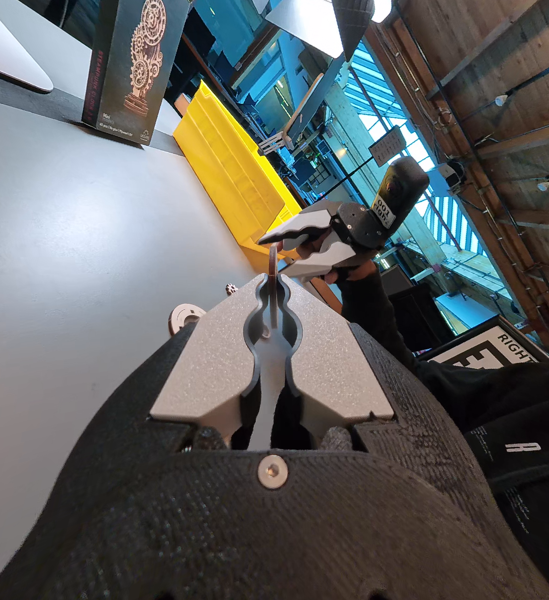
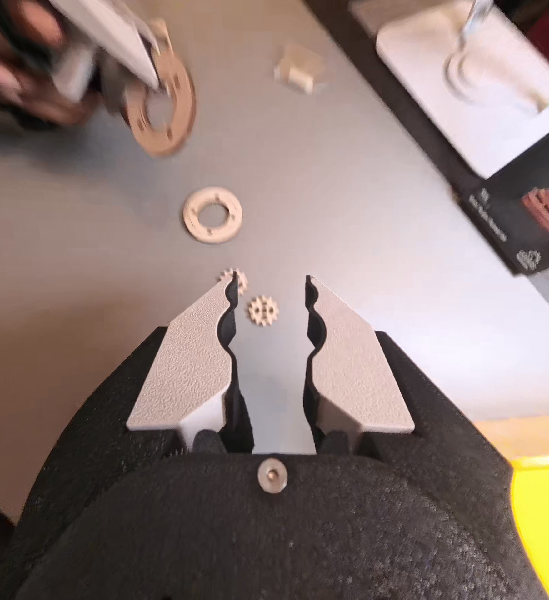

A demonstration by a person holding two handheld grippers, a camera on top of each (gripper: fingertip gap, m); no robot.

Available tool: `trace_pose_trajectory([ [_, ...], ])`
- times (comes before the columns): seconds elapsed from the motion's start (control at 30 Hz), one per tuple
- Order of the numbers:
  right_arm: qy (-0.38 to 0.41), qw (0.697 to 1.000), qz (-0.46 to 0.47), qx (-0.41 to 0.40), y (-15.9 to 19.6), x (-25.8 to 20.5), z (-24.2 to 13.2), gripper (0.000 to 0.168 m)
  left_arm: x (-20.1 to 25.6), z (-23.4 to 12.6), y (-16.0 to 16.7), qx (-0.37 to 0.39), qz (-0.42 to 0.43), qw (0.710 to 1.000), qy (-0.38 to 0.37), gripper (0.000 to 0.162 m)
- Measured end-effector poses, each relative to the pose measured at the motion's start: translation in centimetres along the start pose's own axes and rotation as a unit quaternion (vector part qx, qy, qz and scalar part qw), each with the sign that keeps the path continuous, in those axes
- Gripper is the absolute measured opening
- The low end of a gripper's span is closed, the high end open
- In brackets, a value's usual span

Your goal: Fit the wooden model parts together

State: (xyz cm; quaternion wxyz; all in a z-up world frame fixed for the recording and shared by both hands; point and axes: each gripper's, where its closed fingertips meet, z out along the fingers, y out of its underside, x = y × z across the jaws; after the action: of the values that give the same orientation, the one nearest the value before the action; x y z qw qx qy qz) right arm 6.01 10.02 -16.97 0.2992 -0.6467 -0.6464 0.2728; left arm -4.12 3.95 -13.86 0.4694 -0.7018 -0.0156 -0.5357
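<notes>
Left gripper (image 1: pixel 271 282) pinches the wooden ring (image 1: pixel 273 289) edge-on near centre frame and could lose it, while right gripper (image 2: pixel 269 279) gapes empty above the small gear (image 2: pixel 262 310).

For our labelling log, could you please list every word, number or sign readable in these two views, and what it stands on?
I cannot quote writing; these things bear it:
Tall dark cardboard box: printed lines, legible.
White sticker on black camera: short, legible.
Black-and-white marker board: one word, legible.
Hanging grey sign: too small.
Black sleeve: white print, too small.
</notes>
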Motion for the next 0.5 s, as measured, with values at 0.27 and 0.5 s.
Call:
trace_pose_trajectory([
  [0.27,-0.189,0.945,0.113,0.242,-8.4,-5.2,-0.2,0.033,2.1,0.4,-0.1,0.012,-0.015,0.998,0.062,0.002],
  [0.5,-0.234,0.924,0.156,0.257,-9.6,-7.1,1.3,0.012,3.5,0.4,-0.5,0.022,0.001,0.996,0.083,0.002],
])
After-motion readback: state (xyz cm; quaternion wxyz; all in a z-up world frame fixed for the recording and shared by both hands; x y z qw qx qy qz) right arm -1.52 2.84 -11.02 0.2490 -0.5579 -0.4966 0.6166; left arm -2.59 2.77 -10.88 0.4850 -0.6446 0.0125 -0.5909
